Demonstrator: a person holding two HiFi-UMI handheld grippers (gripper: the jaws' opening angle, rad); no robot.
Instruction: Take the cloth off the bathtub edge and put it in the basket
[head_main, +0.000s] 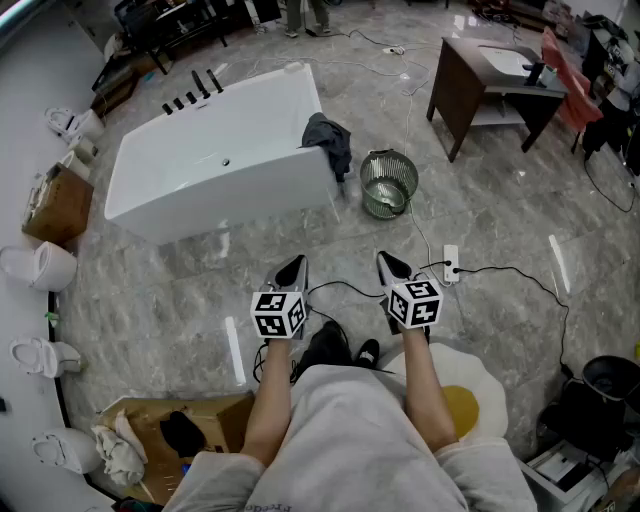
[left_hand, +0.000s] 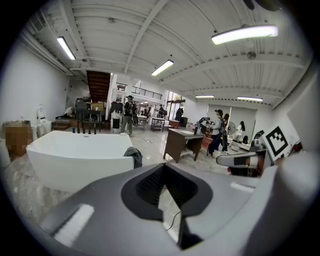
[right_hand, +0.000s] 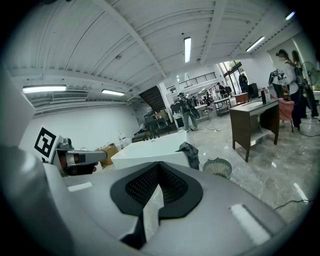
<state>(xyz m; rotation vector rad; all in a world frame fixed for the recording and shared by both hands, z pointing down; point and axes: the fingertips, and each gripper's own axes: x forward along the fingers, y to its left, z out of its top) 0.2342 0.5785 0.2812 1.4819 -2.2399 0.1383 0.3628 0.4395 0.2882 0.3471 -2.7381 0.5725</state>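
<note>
A dark grey cloth (head_main: 329, 141) hangs over the right end rim of the white bathtub (head_main: 215, 150). Beside it on the floor stands a round wire basket (head_main: 388, 183). My left gripper (head_main: 292, 270) and right gripper (head_main: 391, 265) are held side by side well short of the tub, both shut with nothing between the jaws. The left gripper view shows the cloth (left_hand: 134, 156) on the bathtub (left_hand: 75, 155) ahead. In the right gripper view the cloth (right_hand: 190, 153) and the basket (right_hand: 218, 167) lie ahead, with the left gripper (right_hand: 70, 157) at the left edge.
A dark wooden desk (head_main: 490, 85) stands at the far right. A power strip (head_main: 450, 262) and black cable (head_main: 520, 280) lie on the marble floor near my right gripper. Cardboard boxes (head_main: 60, 205) and toilets (head_main: 40, 265) line the left wall. A yellow and white mat (head_main: 470, 390) lies underfoot.
</note>
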